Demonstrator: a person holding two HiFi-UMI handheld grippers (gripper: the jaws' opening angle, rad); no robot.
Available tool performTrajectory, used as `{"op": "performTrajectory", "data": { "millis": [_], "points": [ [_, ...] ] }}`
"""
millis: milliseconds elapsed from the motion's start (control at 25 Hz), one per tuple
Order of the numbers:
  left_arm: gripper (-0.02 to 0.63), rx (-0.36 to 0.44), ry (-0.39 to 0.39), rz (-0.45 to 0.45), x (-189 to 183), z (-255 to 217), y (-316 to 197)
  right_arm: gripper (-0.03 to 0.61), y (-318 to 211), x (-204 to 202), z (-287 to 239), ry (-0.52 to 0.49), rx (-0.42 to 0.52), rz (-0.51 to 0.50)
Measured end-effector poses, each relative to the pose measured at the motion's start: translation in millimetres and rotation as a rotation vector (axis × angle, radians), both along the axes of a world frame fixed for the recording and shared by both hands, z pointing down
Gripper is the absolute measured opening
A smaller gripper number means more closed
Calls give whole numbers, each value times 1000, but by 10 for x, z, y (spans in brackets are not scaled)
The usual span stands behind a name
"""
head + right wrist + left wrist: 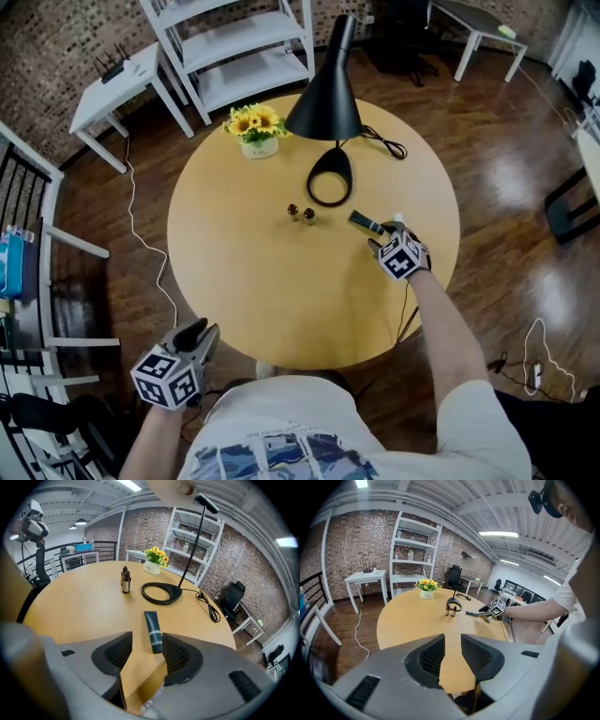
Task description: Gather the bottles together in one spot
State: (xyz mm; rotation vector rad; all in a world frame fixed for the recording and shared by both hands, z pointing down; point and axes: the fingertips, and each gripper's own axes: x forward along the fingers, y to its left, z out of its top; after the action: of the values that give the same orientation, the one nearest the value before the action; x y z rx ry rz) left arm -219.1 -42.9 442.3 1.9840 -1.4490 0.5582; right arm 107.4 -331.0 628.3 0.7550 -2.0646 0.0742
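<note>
Two small brown bottles (300,213) (125,581) (449,611) stand side by side near the middle of the round wooden table (253,281). To their right a dark tube (364,222) (152,631) lies flat. My right gripper (380,236) (146,646) is low over the table, open, with the tube's near end lying between its fingertips, closer to the right one; the pads do not press on it. My left gripper (194,335) (452,653) hangs off the table's near left edge, open, with nothing in it.
A black lamp with a ring base (329,177) (161,593) stands just behind the bottles, its cable (384,141) trailing back right. A pot of yellow flowers (256,127) sits at the far edge. A pale crinkled thing (152,698) shows under the right gripper.
</note>
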Motion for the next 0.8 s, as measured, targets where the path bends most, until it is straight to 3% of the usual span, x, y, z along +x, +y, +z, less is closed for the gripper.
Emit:
{"op": "performTrajectory", "data": {
  "millis": [320,520,640,800],
  "points": [
    [106,-23,-24,-35,-126,-18,1,196,-359,28,383,108,-32,0],
    [106,-18,-30,-25,-161,30,-105,89,-320,-37,401,188,-31,-91],
    [106,-4,-31,10,-96,36,-160,89,-225,-32,341,169,-31,-72],
    [106,23,-11,60,-9,8,-283,91,51,-148,-57,67,12,-31]
  ]
}}
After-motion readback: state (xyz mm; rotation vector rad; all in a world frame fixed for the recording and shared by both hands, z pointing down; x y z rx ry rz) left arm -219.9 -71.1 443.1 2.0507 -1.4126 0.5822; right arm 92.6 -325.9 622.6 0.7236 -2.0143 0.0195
